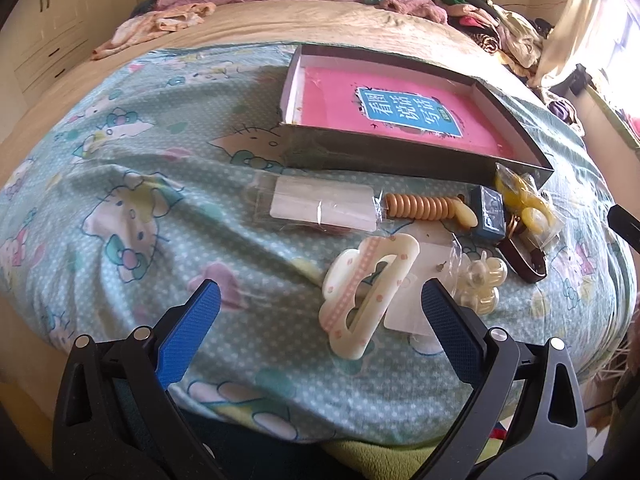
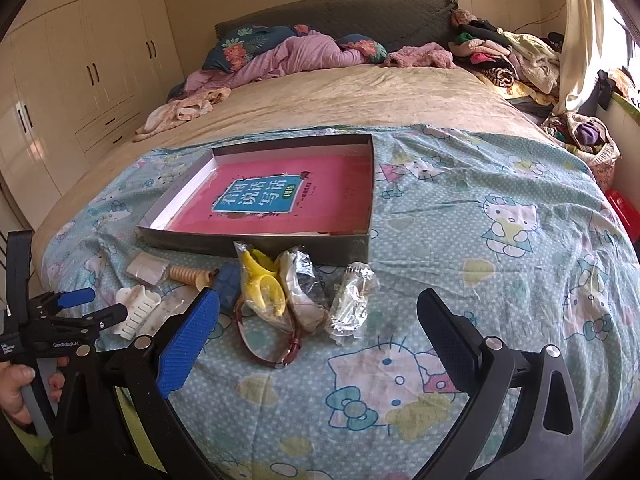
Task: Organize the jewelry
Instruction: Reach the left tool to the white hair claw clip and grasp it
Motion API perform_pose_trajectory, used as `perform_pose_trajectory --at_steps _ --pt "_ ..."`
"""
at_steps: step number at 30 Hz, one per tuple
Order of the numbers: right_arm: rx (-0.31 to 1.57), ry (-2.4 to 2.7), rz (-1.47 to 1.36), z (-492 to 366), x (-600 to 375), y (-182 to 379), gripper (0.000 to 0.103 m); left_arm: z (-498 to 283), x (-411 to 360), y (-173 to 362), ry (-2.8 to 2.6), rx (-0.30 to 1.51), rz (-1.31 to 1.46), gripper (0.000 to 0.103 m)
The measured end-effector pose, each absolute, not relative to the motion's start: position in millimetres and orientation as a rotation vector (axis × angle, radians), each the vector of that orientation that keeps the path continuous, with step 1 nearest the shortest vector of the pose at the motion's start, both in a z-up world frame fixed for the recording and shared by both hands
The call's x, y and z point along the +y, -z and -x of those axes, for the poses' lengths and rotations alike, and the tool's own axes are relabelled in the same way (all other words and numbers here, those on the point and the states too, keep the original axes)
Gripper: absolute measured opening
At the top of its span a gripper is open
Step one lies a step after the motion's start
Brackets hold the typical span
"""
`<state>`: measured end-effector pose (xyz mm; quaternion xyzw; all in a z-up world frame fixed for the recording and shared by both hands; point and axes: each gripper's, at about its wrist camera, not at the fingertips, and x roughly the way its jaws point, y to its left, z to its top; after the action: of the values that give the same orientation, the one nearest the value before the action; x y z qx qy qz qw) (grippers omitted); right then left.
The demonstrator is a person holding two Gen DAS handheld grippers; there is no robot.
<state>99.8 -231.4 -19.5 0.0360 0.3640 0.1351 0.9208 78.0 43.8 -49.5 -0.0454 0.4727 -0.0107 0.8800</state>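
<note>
Both grippers hover with jaws spread wide and nothing between them, above a bed covered by a cartoon-cat sheet. The left gripper sits low over the near edge of the sheet, and the white hair claw lies just ahead of it, nearer its right finger than its left. The right gripper hangs over the near right part of the sheet, with only printed fabric between its fingers. The jewellery is scattered along the near wall of the shallow box, outside it: a ribbed amber bracelet, a small blue case, a bagged yellow piece, a dark red strap and a crumpled clear packet. The box holds only a pink book. The risk probably lies in the soft, wrinkled bedding: a downward press could sink the claw into the fabric or catch a fold of sheet. The off-centre claw might be nudged sideways into the clear flower clip beside it, and the slick bags could slip from the pads.
</note>
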Motion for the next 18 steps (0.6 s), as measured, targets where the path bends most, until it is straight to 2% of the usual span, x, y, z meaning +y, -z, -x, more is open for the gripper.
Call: perform_pose_trajectory --at_steps 3,7,9,12,15,18 --pt "0.769 -0.25 -0.089 -107.6 -241.1 29.9 0.099 -83.1 42.6 54.7 0.04 0.994 0.098 0.093" --pt "0.794 -0.231 -0.105 -116.8 -249.5 42.1 0.096 -88.4 38.9 62.7 0.061 1.007 0.082 0.079" --pt "0.822 -0.234 -0.117 -122.6 -251.9 50.1 0.083 -91.5 36.1 67.4 0.077 1.02 0.088 0.072" --pt "0.873 -0.241 -0.153 -133.4 -256.0 64.5 0.069 -93.3 31.8 70.4 0.09 1.015 0.076 0.063" --pt "0.906 -0.258 -0.174 -143.1 -255.3 75.0 0.057 -93.9 32.1 70.1 0.102 1.009 0.088 0.052" --pt "0.932 -0.284 -0.208 -153.3 -253.3 83.2 0.05 -94.0 31.3 69.5 0.108 1.008 0.089 0.038"
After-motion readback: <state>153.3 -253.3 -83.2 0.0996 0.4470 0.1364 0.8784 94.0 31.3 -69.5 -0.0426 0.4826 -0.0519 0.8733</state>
